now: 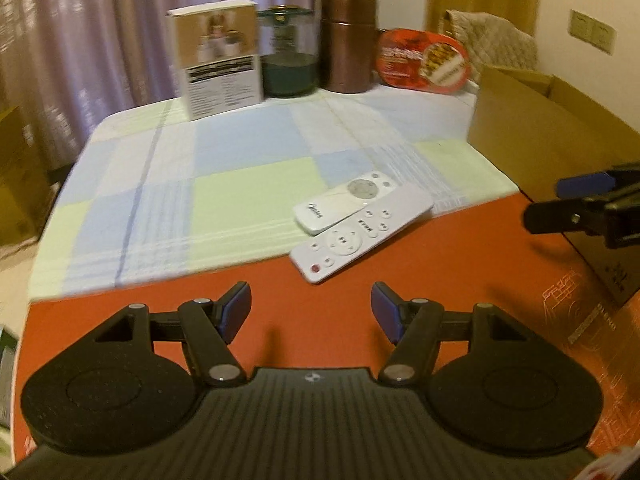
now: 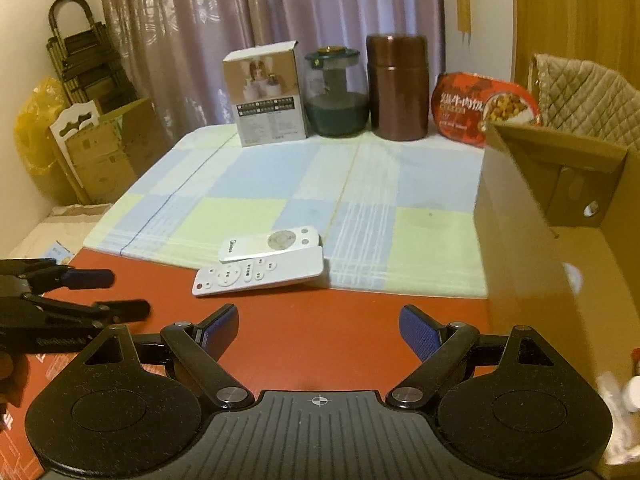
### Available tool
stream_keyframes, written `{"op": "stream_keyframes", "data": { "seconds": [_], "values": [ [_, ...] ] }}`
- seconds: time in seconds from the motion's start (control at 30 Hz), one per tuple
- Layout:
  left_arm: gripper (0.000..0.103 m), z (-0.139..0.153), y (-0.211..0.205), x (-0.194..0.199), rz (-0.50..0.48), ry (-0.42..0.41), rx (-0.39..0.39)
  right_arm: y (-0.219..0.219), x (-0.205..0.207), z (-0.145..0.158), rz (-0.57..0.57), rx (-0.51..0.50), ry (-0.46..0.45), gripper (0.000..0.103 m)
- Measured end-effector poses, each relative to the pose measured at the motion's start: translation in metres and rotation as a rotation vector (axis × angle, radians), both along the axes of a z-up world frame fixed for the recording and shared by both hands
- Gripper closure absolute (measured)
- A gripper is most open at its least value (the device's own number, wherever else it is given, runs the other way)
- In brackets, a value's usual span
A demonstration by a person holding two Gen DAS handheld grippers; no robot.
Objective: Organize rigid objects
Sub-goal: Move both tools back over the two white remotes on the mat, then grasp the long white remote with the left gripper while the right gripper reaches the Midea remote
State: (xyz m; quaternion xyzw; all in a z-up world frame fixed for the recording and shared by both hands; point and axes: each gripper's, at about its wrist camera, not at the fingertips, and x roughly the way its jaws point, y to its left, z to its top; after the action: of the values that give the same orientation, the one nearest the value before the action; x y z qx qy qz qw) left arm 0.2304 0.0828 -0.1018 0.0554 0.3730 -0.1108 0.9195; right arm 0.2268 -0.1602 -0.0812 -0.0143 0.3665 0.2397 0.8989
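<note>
Red tabletop (image 1: 256,320) fills the near ground in both views, with a pale blue-and-green checked cloth (image 1: 224,168) spread over its far part. Only the right wrist view shows the dark folding rack (image 2: 86,60), the yellow bag (image 2: 34,128) and the stacked cardboard (image 2: 108,152) by the curtain; it also looks into the open brown cardboard box (image 2: 532,216) on the right, where the left wrist view shows just its outer wall.

Two white remote controls (image 1: 360,224) lie at the cloth's near edge, the shorter one resting across the longer, whose button end reaches onto the red surface. Along the far edge stand four things: one white printed carton (image 1: 218,56), one green-lidded glass jar (image 1: 288,52), one copper-brown metal canister (image 1: 348,42) and one red oval food package (image 1: 424,60).

The left gripper (image 1: 311,312) has its blue-padded fingers apart with nothing between them; the right gripper (image 2: 318,334) stands wider apart, also empty. Both hover over the red surface, short of the remotes.

The package is partly hidden behind the box in the right wrist view. Print on the carton is too blurred to read.
</note>
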Motion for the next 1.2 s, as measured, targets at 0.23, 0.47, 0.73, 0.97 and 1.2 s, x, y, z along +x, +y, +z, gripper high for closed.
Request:
{"op": "stream_keyframes", "data": {
  "seconds": [0.23,0.47,0.73,0.97,1.2],
  "values": [
    [0.041,-0.025,-0.014,0.036,-0.128,-0.007,0.042,0.012,0.025,-0.016,0.018,0.013,0.036,0.019],
    [0.042,-0.040,-0.025,0.064,-0.214,-0.010,0.095,0.017,0.050,-0.034,0.023,-0.013,0.062,0.028],
    [0.042,-0.048,-0.036,0.077,-0.286,0.010,0.122,0.024,0.066,-0.046,0.032,-0.003,0.085,0.032],
    [0.042,-0.050,-0.032,0.081,-0.297,0.011,0.114,0.031,0.082,-0.056,0.052,0.034,0.084,0.036],
    [0.058,-0.045,-0.030,0.077,-0.323,0.062,0.081,0.038,0.090,-0.063,0.072,0.059,0.071,0.042]
  ]
}}
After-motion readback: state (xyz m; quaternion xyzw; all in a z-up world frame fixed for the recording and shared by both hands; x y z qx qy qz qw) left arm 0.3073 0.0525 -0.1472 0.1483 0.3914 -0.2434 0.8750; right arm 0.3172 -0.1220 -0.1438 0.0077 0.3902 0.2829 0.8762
